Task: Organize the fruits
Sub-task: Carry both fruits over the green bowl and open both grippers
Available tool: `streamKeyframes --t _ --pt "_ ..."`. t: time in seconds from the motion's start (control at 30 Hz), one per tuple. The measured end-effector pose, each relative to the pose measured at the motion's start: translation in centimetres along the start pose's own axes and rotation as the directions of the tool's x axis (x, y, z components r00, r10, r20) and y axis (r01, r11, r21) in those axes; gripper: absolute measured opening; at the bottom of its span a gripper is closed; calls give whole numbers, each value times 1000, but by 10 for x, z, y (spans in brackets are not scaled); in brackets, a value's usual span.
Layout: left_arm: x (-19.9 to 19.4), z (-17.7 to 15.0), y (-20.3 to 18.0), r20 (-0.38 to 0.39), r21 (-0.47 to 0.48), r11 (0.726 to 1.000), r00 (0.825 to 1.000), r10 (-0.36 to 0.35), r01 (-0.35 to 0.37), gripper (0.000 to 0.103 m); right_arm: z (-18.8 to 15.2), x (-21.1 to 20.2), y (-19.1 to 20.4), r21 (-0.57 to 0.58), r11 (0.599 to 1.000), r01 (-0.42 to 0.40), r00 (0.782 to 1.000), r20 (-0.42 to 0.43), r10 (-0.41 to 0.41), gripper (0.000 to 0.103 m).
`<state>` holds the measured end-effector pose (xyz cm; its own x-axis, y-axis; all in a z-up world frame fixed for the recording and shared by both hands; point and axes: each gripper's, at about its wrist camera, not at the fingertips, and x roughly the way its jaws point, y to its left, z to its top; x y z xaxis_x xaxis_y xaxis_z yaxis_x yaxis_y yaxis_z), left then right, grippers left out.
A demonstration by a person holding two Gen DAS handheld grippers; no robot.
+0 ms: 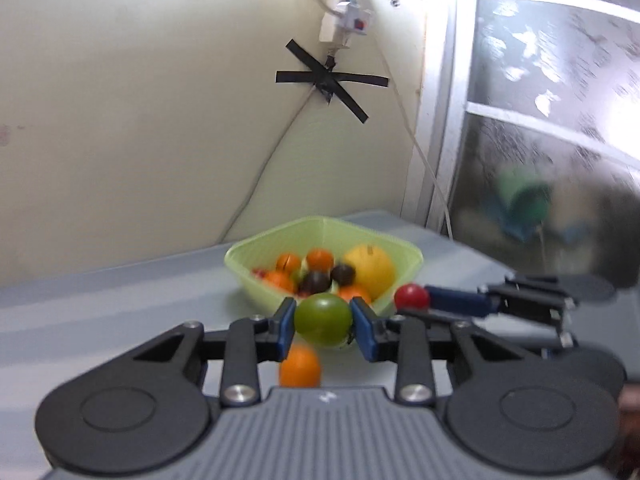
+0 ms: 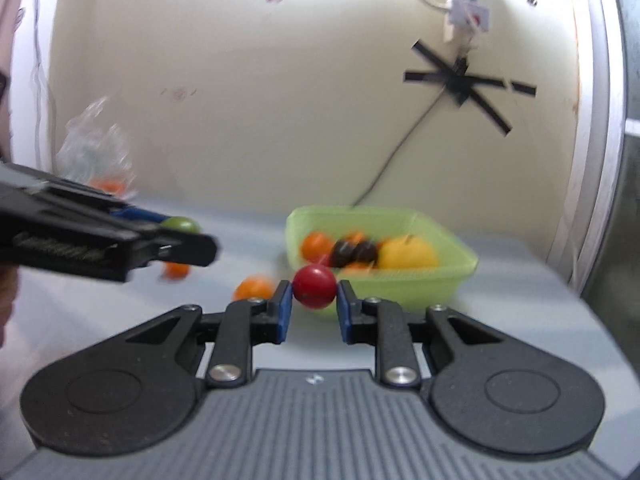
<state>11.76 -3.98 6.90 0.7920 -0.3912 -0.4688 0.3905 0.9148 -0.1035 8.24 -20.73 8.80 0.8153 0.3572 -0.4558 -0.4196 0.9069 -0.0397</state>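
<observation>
Both grippers are carrying fruit toward the green bowl [image 2: 382, 276] lying straight ahead – the left gripper [image 1: 323, 320] is clamping a green fruit [image 1: 323, 319], the right gripper [image 2: 314, 304] is pinching a red fruit [image 2: 314, 286] – with the right one sitting nearer its rim.

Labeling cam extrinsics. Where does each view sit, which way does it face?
Left wrist: on the left gripper, looking forward along its jaws, shut on a green fruit, toward the bowl and wall; the right gripper enters from the right with a red fruit.
Right wrist: on the right gripper, facing the same bowl; the left gripper enters from the left.
Shared: bowl, both held fruits, a loose orange, taped wall.
</observation>
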Motion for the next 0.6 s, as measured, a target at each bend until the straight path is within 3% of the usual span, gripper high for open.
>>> streamKeyframes --t 0.2,0.33,0.47,0.6 --pt "75 26 14 -86 -75 995 994 -73 67 30 13 45 -14 -15 999 49 999 5 -49 27" --pt "99 27 21 -135 -90 994 989 -66 54 32 8 63 -18 -33 996 80 997 -17 -81 29" --pt "69 33 48 -65 -162 985 995 -73 62 35 10 55 -23 6 996 91 996 1 -91 29" --pt "23 24 85 -11 -216 976 1000 6 -8 36 10 33 -18 69 997 17 1000 20 -18 28"
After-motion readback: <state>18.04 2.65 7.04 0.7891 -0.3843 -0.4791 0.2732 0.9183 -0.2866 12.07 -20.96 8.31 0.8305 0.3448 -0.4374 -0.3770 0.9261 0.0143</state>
